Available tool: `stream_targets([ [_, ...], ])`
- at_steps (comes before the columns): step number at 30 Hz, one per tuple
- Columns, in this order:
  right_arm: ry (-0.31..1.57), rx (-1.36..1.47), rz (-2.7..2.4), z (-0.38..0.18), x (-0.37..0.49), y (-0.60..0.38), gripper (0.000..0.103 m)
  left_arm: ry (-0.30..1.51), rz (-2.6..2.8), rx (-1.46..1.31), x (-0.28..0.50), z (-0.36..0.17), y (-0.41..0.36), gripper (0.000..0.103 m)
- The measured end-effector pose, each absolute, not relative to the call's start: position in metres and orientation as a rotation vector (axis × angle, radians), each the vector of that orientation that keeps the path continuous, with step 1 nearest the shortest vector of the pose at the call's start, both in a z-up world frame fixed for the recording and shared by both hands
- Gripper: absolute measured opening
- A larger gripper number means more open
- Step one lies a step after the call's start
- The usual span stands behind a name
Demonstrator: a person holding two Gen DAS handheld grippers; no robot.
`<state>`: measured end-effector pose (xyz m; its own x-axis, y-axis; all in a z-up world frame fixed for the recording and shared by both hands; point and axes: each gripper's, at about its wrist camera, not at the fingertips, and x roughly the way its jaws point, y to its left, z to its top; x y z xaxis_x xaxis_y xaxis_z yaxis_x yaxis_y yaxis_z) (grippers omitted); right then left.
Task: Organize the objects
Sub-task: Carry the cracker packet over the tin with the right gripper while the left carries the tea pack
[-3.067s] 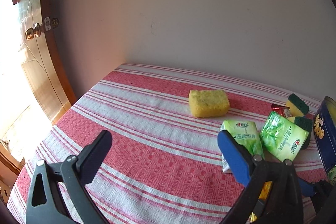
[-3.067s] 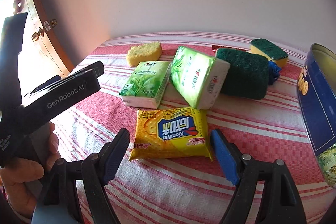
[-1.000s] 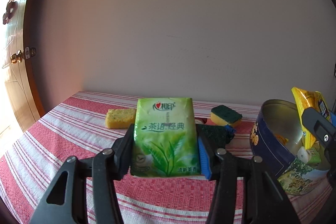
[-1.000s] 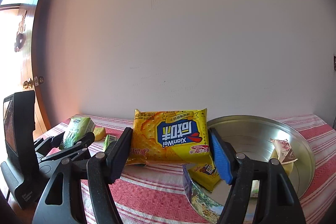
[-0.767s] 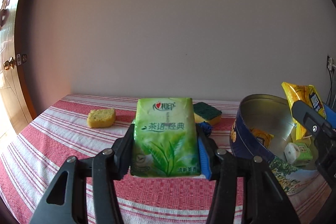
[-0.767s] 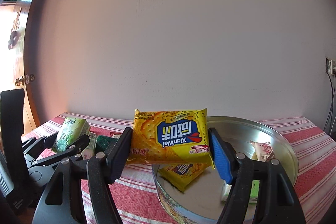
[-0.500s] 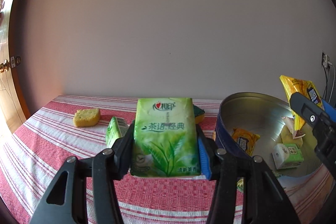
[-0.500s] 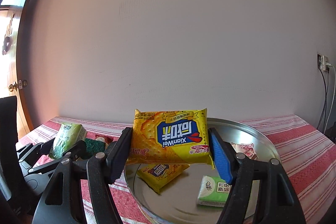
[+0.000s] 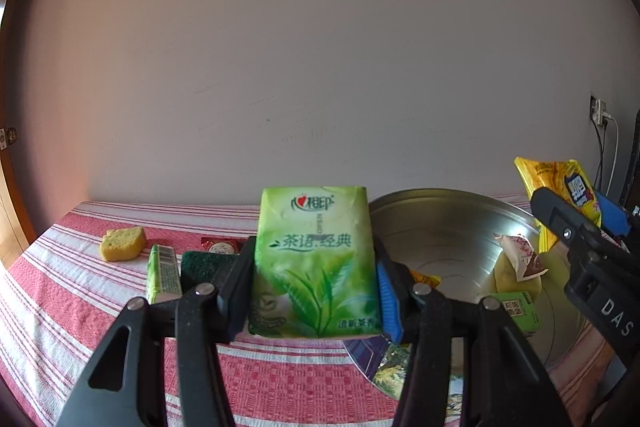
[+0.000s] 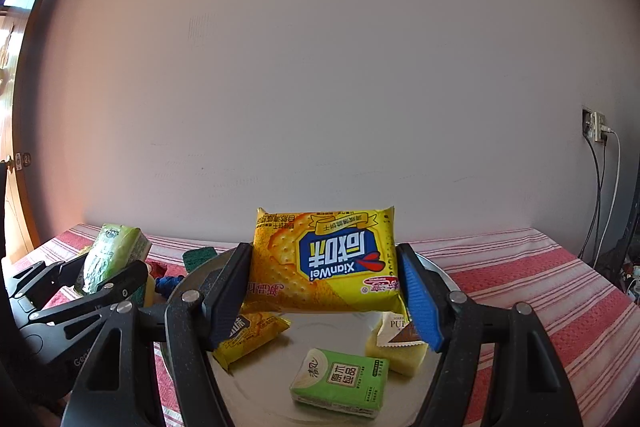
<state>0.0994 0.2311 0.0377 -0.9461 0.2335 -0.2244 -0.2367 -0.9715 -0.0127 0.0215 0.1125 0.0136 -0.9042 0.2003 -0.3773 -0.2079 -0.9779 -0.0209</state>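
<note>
My left gripper (image 9: 314,287) is shut on a green tissue pack (image 9: 314,259) and holds it above the table, just left of a round metal tin (image 9: 452,223). My right gripper (image 10: 324,291) is shut on a yellow cracker packet (image 10: 324,259) and holds it over the open tin (image 10: 280,383). The left gripper with its green pack (image 10: 108,255) shows at the left of the right wrist view. The right gripper with the yellow packet (image 9: 560,187) shows at the right of the left wrist view.
The tin holds a small yellow packet (image 10: 248,339), a green tissue pack (image 10: 340,379) and a yellow block with a wrapper (image 10: 400,347). On the red striped cloth (image 9: 60,291) lie a yellow sponge (image 9: 122,243), another green pack (image 9: 162,273) and a dark green scouring pad (image 9: 204,265). A wall stands behind.
Both grippers closed on their packs, lifted them off the table and carried them right to the tin. In the last half second both moved a little further right; the right one now hangs over the tin.
</note>
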Motion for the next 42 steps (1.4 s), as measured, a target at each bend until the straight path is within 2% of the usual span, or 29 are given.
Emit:
stream_targets([
  [23, -0.009, -0.409, 2.736, 0.026, 0.073, 0.283, 0.073, 0.123, 2.744, -0.606, 0.019, 0.013, 0.198, 0.052],
  [33, 0.008, -0.536, 2.704, 0.012, 0.043, 0.309, 0.073, 0.152, 2.737, -0.675, 0.007, 0.002, 0.201, 0.052],
  [42, -0.014, -0.564, 2.703, 0.014, 0.049, 0.315, 0.073, 0.158, 2.740, -0.708, 0.001, -0.003, 0.196, 0.052],
])
